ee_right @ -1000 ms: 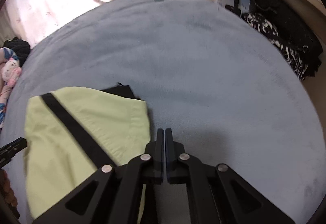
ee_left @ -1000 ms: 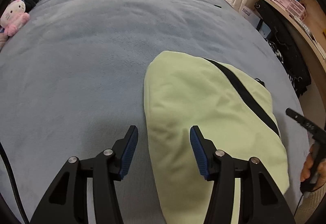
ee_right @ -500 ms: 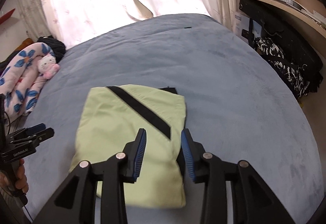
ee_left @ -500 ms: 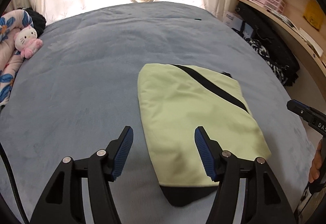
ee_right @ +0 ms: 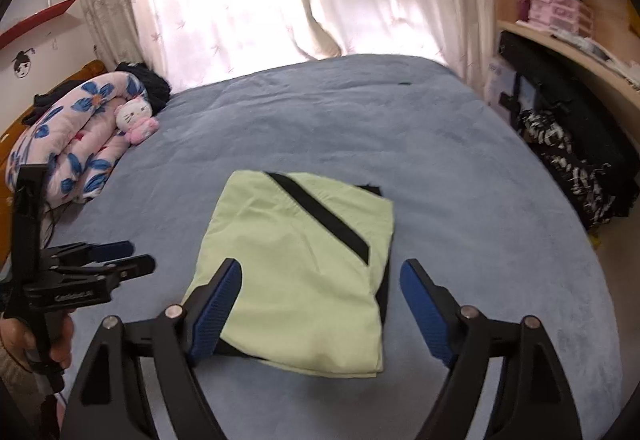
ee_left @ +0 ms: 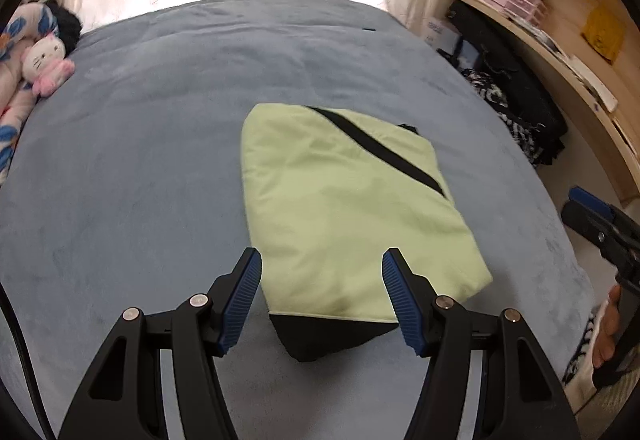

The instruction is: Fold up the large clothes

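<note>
The folded pale-green garment with a black diagonal stripe (ee_left: 348, 207) lies on the blue-grey fleece bed (ee_left: 140, 167) beyond both claws. The left claw (ee_left: 322, 298) gapes empty; the right claw (ee_right: 320, 308) has just been opening, nothing between its jaws. Only the right view shows the flowered rolled quilt (ee_right: 68, 143) whole.

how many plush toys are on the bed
1: a white and pink cat plush at the bed's far left edge, against the flowered rolled blanket. Others may be hidden behind the blanket.

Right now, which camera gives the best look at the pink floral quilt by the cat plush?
The right wrist view: the rolled quilt shows nearly whole beside the cat plush. The left wrist view catches only its edge at the frame's border.
</note>
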{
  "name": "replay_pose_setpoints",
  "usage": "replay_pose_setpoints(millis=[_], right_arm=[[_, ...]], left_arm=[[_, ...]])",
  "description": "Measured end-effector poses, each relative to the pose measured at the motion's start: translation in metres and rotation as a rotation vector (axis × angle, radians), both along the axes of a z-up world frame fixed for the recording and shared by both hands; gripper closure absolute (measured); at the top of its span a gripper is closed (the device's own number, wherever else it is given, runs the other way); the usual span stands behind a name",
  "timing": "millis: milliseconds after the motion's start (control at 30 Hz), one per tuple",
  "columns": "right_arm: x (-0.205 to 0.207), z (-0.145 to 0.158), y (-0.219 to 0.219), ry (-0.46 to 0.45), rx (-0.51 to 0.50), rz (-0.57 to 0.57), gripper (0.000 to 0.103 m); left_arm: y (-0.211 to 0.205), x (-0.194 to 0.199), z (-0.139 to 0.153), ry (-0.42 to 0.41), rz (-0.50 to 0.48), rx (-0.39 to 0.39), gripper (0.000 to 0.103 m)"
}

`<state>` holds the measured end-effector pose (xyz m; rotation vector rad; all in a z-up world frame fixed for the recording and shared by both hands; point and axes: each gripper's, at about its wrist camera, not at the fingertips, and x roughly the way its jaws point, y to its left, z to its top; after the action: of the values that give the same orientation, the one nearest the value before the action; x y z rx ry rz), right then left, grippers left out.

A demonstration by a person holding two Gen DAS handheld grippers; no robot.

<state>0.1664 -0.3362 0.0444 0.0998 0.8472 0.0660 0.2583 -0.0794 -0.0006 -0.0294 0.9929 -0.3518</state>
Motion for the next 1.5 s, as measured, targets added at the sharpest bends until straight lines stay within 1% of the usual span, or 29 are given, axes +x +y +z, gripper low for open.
replay_pose_setpoints(millis=[133,300,400,467,533,567,600,667,833,933,967,1067,1133,1167,1200,1233,1267,1300,1333,1367,1400,1433,1467,1500], right_arm=[[0.008,-0.022,-0.004,0.070,0.043,0.026,0.021],[0.026,-0.063,-0.021,0.165,0.107,-0.015,0.018],[0.040,-0.093,-0.039,0.236,0.173,-0.040,0.018],[0.048,-0.114,-0.052,0.275,0.227,-0.068,0.018],[0.056,-0.134,-0.066,0.311,0.306,-0.092,0.018],[0.059,-0.142,-0.072,0.322,0.341,-0.104,0.018],[0.063,-0.152,-0.078,0.333,0.382,-0.111,0.018],[0.069,-0.164,-0.084,0.345,0.429,-0.114,0.018],[0.086,-0.190,-0.088,0.367,0.535,-0.079,0.018],[0.099,-0.199,-0.082,0.367,0.585,-0.018,0.018],[0.103,-0.202,-0.081,0.365,0.600,0.002,0.020],[0.119,-0.209,-0.075,0.357,0.662,0.043,0.025],[0.129,-0.213,-0.068,0.357,0.665,0.067,0.031],[0.134,-0.215,-0.065,0.362,0.655,0.073,0.035],[0.137,-0.217,-0.063,0.363,0.647,0.075,0.042],[0.139,-0.218,-0.061,0.362,0.644,0.075,0.047],[0.140,-0.219,-0.061,0.361,0.639,0.071,0.057],[0.139,-0.219,-0.063,0.359,0.642,0.069,0.062],[0.137,-0.219,-0.063,0.347,0.646,0.066,0.064],[0.135,-0.217,-0.063,0.337,0.645,0.065,0.071],[0.133,-0.216,-0.063,0.329,0.642,0.067,0.077],[0.131,-0.212,-0.060,0.320,0.634,0.069,0.081],[0.129,-0.208,-0.058,0.311,0.619,0.071,0.086],[0.128,-0.200,-0.052,0.298,0.590,0.073,0.089]], left_arm=[[0.002,0.009,-0.018,0.030,0.019,-0.015,0.042],[0.000,0.024,-0.051,0.089,0.038,-0.002,0.039],[0.002,0.038,-0.075,0.164,0.036,-0.050,0.039],[0.002,0.049,-0.095,0.235,0.016,-0.095,0.039],[0.003,0.057,-0.110,0.279,0.007,-0.124,0.039],[0.003,0.060,-0.116,0.287,0.012,-0.127,0.036],[0.004,0.062,-0.119,0.278,0.018,-0.134,0.031],[0.007,0.068,-0.126,0.273,0.019,-0.174,0.025],[0.014,0.081,-0.137,0.263,0.015,-0.238,0.022],[0.017,0.088,-0.147,0.277,0.012,-0.276,0.021],[0.019,0.091,-0.152,0.285,0.011,-0.296,0.020],[0.020,0.100,-0.165,0.318,0.007,-0.359,0.020],[0.019,0.104,-0.171,0.322,0.011,-0.389,0.019],[0.018,0.106,-0.173,0.321,0.010,-0.406,0.018],[0.016,0.108,-0.175,0.319,0.008,-0.410,0.017],[0.014,0.109,-0.176,0.310,0.002,-0.414,0.017],[0.011,0.110,-0.178,0.301,-0.002,-0.411,0.017],[0.011,0.110,-0.178,0.296,-0.004,-0.407,0.017],[0.009,0.111,-0.178,0.286,0.000,-0.400,0.018],[0.005,0.110,-0.176,0.273,0.008,-0.387,0.020],[0.004,0.109,-0.172,0.260,0.011,-0.370,0.024],[0.001,0.109,-0.170,0.248,0.014,-0.352,0.028],[-0.001,0.106,-0.166,0.232,0.012,-0.325,0.035],[-0.004,0.104,-0.160,0.206,0.001,-0.302,0.047]])
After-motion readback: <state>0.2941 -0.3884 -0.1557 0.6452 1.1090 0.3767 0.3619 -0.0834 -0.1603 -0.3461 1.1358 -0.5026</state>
